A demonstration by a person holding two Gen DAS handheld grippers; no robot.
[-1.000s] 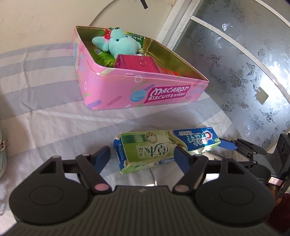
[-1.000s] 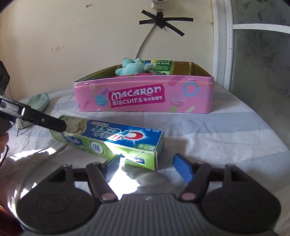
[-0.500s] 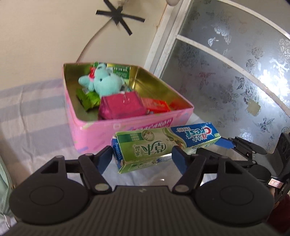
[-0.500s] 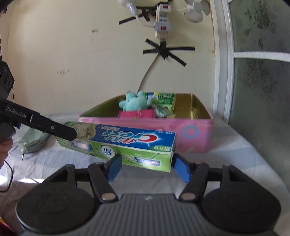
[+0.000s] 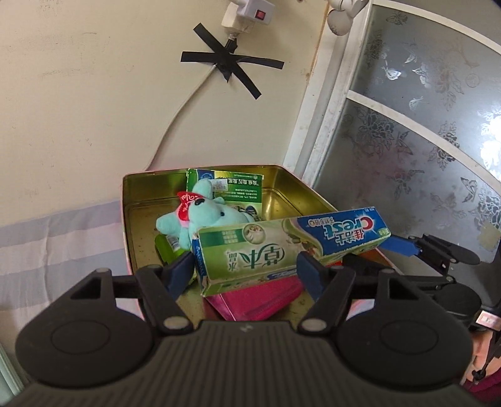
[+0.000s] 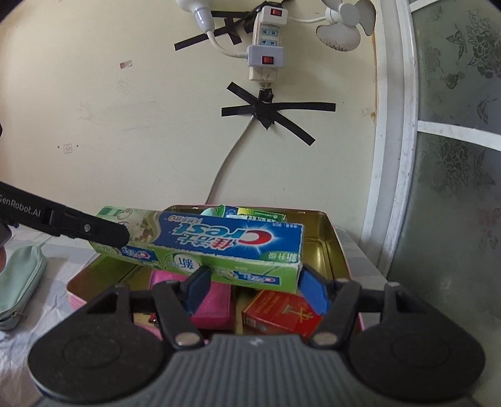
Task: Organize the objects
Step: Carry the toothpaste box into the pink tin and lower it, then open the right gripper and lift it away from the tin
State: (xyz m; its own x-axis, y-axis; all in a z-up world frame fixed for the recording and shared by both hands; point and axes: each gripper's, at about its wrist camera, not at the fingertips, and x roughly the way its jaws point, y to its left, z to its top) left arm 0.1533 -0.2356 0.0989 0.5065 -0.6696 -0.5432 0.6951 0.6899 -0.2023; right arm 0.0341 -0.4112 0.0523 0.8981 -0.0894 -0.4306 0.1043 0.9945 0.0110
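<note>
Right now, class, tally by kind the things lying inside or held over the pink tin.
Cartons: 3 (toothpaste box, green carton, red carton)
Plush toy: 1
Pink case: 1
Green packet: 1
Total: 6

A cream wall (image 6: 125, 131) fills the far side, marked with small scuffs. High on it hangs a white power strip (image 6: 267, 34) with red switches, and below that a cross of black tape (image 6: 269, 112) pins a pale cable (image 6: 225, 169) that runs down the wall. A small white fan (image 6: 344, 28) sits at the top, just right of the strip. On the right stands a white-framed window (image 5: 332, 103) with frosted glass (image 5: 422, 150) patterned with flowers and butterflies; daylight glows through it. Below, a lilac-and-white striped cloth (image 5: 56, 247) covers the surface.
</note>
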